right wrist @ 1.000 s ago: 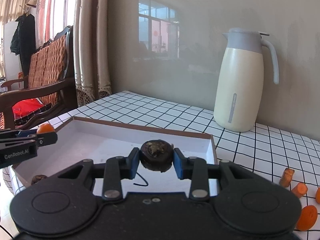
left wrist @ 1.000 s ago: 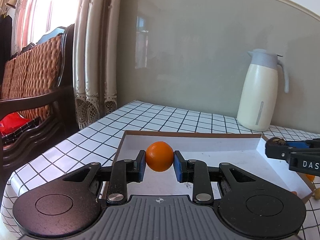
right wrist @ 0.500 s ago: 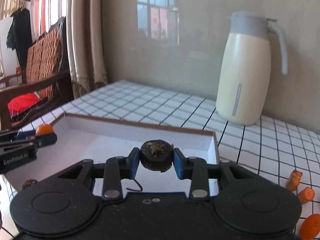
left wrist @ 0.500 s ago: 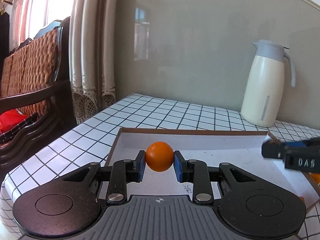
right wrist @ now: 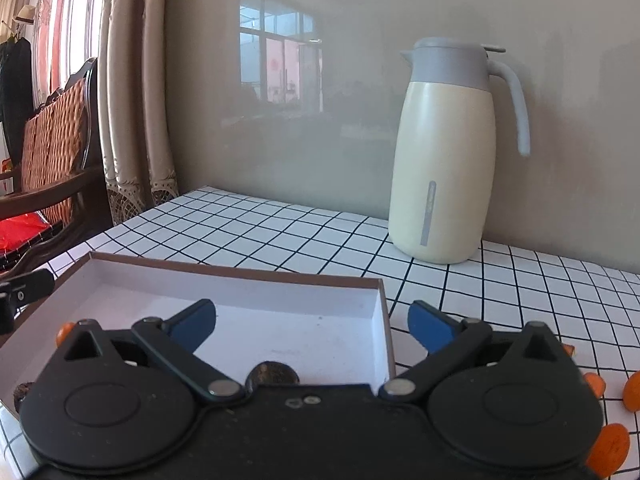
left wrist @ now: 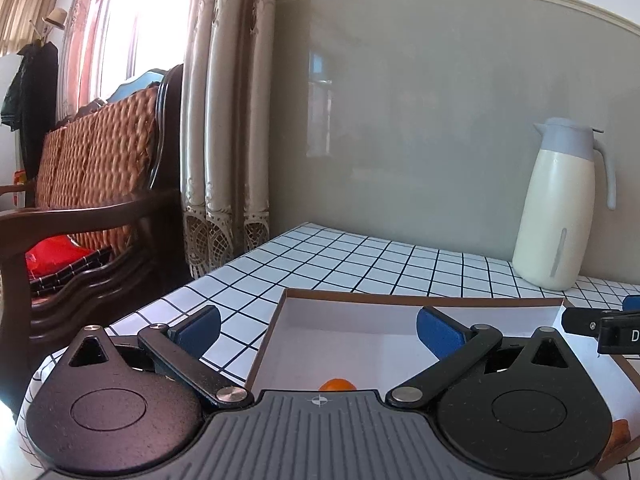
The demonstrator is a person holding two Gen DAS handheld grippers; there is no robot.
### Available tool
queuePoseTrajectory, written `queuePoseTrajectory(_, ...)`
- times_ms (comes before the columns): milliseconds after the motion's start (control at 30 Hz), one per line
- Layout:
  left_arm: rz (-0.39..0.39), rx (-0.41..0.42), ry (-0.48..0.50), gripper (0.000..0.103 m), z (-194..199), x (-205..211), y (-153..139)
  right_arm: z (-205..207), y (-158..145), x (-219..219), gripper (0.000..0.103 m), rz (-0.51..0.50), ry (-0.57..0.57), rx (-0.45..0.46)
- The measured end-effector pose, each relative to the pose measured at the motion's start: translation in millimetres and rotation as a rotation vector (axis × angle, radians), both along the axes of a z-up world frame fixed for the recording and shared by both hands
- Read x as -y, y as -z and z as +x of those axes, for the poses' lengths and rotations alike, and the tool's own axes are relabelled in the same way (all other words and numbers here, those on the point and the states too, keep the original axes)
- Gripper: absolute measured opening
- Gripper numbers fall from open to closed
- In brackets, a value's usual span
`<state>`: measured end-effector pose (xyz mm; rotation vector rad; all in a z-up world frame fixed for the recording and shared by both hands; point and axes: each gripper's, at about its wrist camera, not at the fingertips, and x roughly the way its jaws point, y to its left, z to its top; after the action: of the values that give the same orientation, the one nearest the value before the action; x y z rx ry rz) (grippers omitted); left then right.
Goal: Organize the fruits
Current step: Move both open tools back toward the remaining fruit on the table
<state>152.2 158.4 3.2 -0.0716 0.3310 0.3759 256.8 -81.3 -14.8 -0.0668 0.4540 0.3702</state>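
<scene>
Both tongs spring wide over the box: the left gripper is opening, its blue pads flung apart with nothing between them, where a moment ago they pinched a small orange fruit. That fruit now lies on the white floor of the shallow cardboard box, half hidden behind the gripper's body. The right gripper is opening likewise, its jaws empty; the dark, rough-skinned fruit it held a second ago sits in the same box, near its right-hand wall. Two pieces have thus been delivered at once, a fair step in the sorting. More remains, it appears: orange pieces lie scattered on the checked tablecloth right of the box. A further dark lump rests at the box's near-left corner. A cream thermos jug stands well behind, by the wall.
</scene>
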Motion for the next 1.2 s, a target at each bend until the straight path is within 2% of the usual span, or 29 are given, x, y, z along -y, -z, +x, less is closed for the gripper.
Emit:
queuePoseTrajectory(233, 0.006, -0.004, 0.002, 0.103, 0.6, 2.5, 0.6, -1.5, -0.3, -2.8, 0.097, -0.002, -0.009, -0.006)
queuePoseTrajectory(467, 0.012, 0.041, 0.024, 0.103, -17.5, 11.0, -5.5, -25.4, -13.4, 7.8, 0.097, -0.012, -0.007, 0.064)
queuePoseTrajectory(733, 0.041, 0.09, 0.089, 0.103, -49.4, 45.6, -15.9, -60.8, -24.2, 43.7, 0.097, -0.03, 0.058, 0.123)
queuePoseTrajectory(967, 0.037, 0.121, 0.158, 0.103, -72.2, 81.9, -20.7, -89.5, -22.9, 72.1, 0.097, -0.046, 0.092, 0.139)
queuePoseTrajectory(1200, 0.04, 0.144, 0.212, 0.103, -85.8, 115.6, -20.4, -105.9, -24.9, 106.5, 0.097, -0.005, 0.145, 0.127)
